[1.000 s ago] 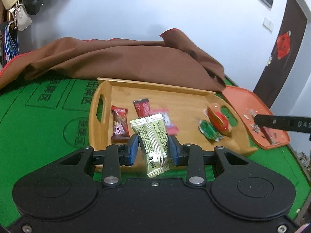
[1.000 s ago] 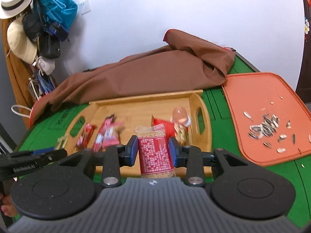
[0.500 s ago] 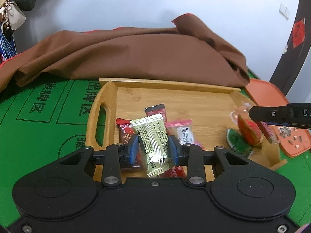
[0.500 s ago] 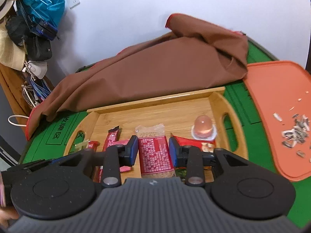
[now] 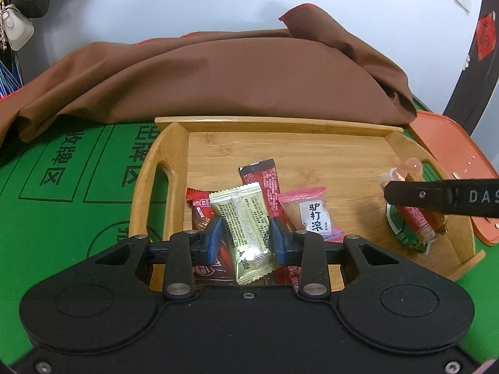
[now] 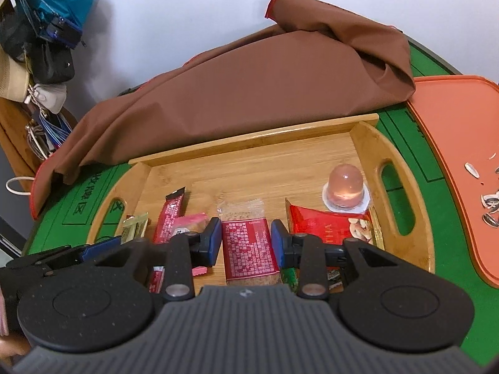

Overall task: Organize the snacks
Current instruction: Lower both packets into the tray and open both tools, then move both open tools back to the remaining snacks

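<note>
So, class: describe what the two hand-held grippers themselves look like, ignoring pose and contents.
The left hand-held gripper has a smooth matte-black body with round discs, silver pivot screws, black linkage arms and blue finger pads. The right hand-held gripper matches, but its body is ribbed grey. White letters "DAS" mark its finger in the left wrist view. No cables visible.

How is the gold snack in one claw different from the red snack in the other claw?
The gold packet is shiny foil with dark print, held by the left gripper; the red packet has white print and a clear top, held by the right gripper. The gold packet tilts sideways; the red packet sits nearly straight. Both are pinched between blue pads above the wooden tray.
</note>
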### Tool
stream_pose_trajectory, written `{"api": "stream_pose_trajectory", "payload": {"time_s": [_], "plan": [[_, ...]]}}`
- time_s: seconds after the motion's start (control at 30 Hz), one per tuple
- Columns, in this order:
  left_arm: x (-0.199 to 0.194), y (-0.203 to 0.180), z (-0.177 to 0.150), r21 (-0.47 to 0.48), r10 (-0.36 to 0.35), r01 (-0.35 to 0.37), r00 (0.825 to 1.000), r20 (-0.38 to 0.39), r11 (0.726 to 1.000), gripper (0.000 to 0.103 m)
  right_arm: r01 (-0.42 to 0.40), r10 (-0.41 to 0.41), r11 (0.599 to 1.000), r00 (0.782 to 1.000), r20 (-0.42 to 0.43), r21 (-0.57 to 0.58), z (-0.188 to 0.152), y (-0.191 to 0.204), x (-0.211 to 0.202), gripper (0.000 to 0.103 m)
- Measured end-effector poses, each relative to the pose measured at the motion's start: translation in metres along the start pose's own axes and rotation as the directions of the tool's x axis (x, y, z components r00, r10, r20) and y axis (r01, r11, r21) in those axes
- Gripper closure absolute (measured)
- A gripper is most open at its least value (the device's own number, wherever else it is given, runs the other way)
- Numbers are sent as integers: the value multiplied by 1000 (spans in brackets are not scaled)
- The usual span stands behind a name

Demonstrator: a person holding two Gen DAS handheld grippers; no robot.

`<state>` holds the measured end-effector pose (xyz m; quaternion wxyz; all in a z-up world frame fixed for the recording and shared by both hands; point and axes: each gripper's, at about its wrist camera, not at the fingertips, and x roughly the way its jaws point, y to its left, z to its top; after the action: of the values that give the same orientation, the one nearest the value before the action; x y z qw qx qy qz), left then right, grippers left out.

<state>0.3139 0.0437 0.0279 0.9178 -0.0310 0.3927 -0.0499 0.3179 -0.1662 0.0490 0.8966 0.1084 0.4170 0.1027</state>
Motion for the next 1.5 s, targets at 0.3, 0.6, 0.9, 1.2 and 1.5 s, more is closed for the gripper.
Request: {"api": "stream_pose_trajectory", "payload": {"time_s": [0.3, 0.6, 0.9, 1.2, 1.5], "plan": [[1, -6, -2, 26, 26, -27, 1000, 16, 999, 71, 21, -22, 999, 1000, -13, -39, -8, 5, 16, 64], [0, -7, -2, 28, 34, -34, 999, 20, 999, 67, 31, -33, 997, 999, -21, -72, -13, 9, 23, 65], [-13, -8, -4, 37, 25, -27, 999, 46, 999, 41, 2, -5, 996, 1000, -24, -91, -18, 8, 10, 61], [-44, -18, -18, 78, 3, -11, 996, 94, 997, 19, -20, 23, 987, 1000, 15, -160, -34, 9, -23, 36], [-75, -26, -44, 88, -34, 24, 992, 118, 996, 12, -27, 38, 976, 998, 48, -215, -58, 2, -57, 22]]}}
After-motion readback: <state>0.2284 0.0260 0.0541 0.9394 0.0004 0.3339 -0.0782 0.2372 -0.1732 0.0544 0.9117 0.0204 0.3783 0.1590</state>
